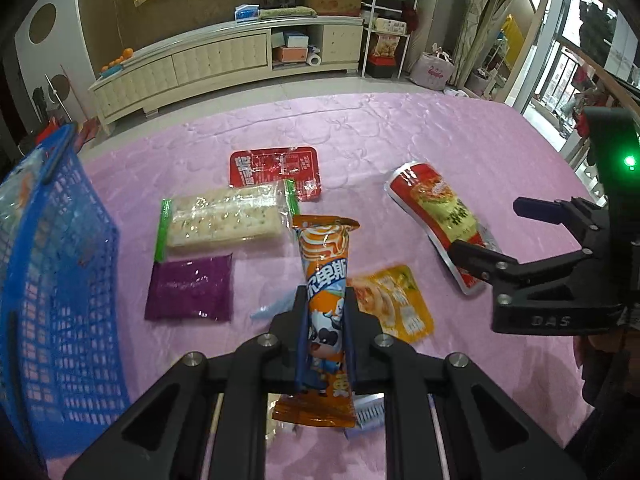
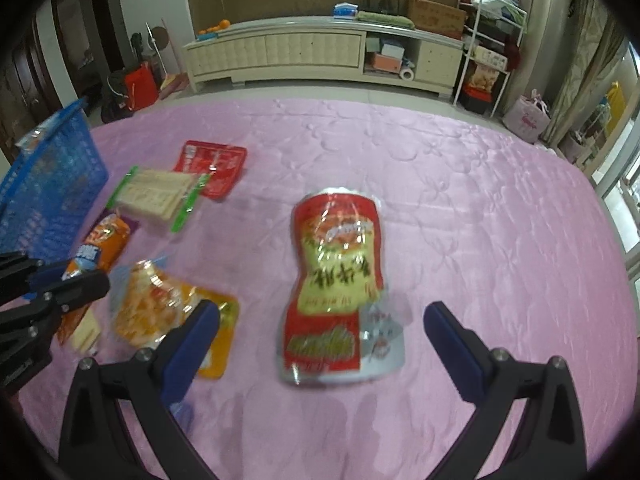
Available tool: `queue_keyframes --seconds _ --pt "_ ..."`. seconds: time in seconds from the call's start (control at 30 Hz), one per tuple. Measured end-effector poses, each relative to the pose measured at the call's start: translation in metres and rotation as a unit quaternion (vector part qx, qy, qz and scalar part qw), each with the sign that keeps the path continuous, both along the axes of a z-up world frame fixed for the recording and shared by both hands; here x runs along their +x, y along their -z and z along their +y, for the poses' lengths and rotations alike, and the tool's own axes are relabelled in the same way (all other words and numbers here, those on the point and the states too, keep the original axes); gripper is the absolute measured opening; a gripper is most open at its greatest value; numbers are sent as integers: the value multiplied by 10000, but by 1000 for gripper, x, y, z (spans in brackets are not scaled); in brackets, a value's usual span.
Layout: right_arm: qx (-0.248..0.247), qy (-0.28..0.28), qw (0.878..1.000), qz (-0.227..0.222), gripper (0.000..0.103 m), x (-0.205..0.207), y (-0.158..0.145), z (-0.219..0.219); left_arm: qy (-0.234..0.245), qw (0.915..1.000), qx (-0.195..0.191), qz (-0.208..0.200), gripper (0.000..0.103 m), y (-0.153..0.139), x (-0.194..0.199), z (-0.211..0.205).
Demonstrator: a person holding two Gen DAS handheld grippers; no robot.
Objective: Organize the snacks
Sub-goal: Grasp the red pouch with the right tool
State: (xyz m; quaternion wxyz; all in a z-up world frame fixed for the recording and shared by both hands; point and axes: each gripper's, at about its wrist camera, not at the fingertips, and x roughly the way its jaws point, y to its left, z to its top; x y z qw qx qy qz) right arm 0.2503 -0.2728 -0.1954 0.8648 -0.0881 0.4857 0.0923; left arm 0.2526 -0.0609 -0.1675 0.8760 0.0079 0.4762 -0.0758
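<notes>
left gripper [image 1: 325, 320] clamping orange snack bar [image 1: 326, 280], right gripper [image 2: 320, 328] (jaws apart)

Home living room, as I see it: long cream TV cabinet [image 2: 320, 54] along the wall, cardboard box [image 2: 436, 16] on top, white shelf rack [image 2: 490, 40], pink quilted cover [image 2: 440, 200] in front.

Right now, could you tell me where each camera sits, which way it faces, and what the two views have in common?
Left wrist: on the left gripper, looking down along fingers shut on the orange snack stick; the right gripper shows at right.
Right wrist: on the right gripper, open above the red pouch; the left gripper shows at left.
Shared: pink cloth, blue basket, cracker pack.
</notes>
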Motion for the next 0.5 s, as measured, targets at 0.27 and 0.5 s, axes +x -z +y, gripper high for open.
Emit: queue_keyframes --seconds 0.27,0.5 --pt "-77 -6 9992 384 80 24 33 -6 56 10000 32 -2 14 12 10 -3" --pt "45 -150 9994 312 58 17 26 -7 -24 9998 -132 116 14 15 10 -2"
